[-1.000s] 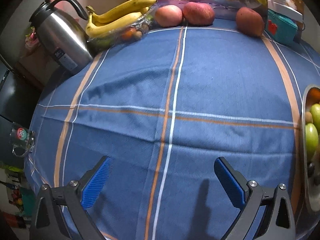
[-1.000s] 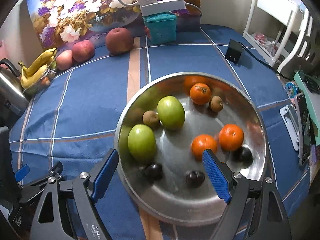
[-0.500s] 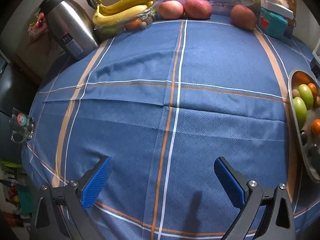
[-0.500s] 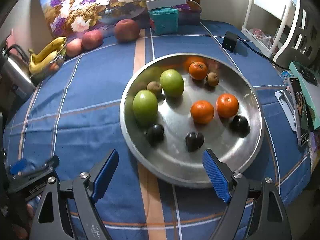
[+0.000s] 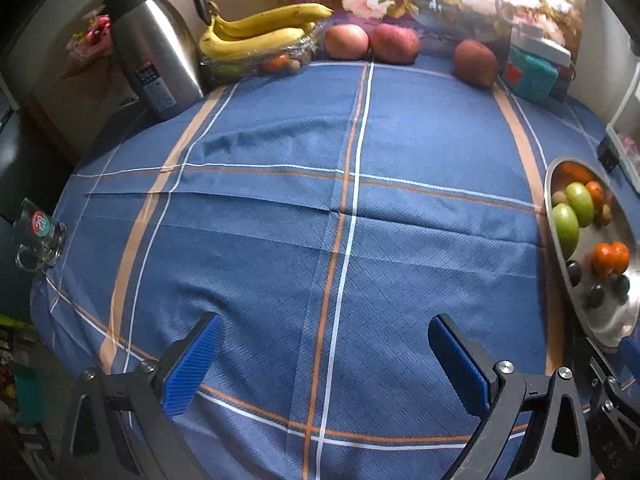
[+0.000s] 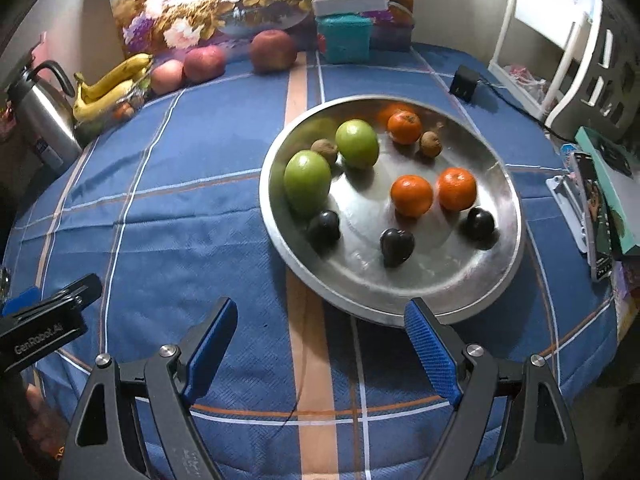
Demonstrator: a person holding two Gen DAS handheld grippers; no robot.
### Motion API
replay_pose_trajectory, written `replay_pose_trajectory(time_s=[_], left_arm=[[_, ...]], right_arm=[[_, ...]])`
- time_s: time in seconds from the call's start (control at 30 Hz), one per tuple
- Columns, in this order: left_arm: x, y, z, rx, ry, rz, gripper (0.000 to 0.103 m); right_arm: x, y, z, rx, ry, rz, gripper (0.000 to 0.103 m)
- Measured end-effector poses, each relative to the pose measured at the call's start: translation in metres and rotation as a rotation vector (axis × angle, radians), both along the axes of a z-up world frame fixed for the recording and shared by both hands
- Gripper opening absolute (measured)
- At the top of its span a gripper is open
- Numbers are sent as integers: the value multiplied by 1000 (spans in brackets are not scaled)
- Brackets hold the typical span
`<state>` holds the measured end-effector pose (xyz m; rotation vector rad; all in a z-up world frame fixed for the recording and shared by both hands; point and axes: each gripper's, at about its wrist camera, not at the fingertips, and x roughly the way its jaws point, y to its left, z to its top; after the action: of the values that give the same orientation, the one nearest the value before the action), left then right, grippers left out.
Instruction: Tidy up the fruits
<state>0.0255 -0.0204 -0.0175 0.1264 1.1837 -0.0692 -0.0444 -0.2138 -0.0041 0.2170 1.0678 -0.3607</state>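
- Left wrist view: the left gripper [image 5: 324,356] has its jaws spread wide with nothing between them, above the blue checked cloth that covers the surface [image 5: 280,220].
- At the far edge of the surface a steel kettle [image 5: 154,46] stands upright; just beside it a bunch of bananas [image 5: 260,30] lies on top of a clear bag of smaller fruit.
- Further along that edge are three red apples [image 5: 394,44]: two touch each other and the third sits apart, near a teal box [image 5: 530,76].
- The metal tray [image 5: 554,240] shows only partly at the right border, well apart from the bananas and red apples.
- Right wrist view: the right gripper [image 6: 322,352] is also released, its jaws wide apart and empty, near the closest rim of the metal tray [image 6: 514,248].
- In the tray lie two green apples [image 6: 308,182], three oranges [image 6: 412,196], two small brown fruits [image 6: 431,144] and three dark plums [image 6: 397,246].
- One brown fruit sits between the green apples, touching both.
- The left gripper's black body shows at the left border.
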Motion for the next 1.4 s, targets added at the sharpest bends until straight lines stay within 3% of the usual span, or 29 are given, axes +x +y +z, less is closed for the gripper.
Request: replay_pose_trajectory(time_s=[0.2,0.37,1.4], left_arm=[[-7,6,13,-39,-29,-7,103],[-8,3,14,-24,-28,-23,103],[-10,-1,10,-4,-15,-55,103]], right_arm=[[-5,-4,11,-12,-50,-29,86],[-6,-4,14,-8,-72,-24,86],[-1,0,11,-10,-55,11,86]])
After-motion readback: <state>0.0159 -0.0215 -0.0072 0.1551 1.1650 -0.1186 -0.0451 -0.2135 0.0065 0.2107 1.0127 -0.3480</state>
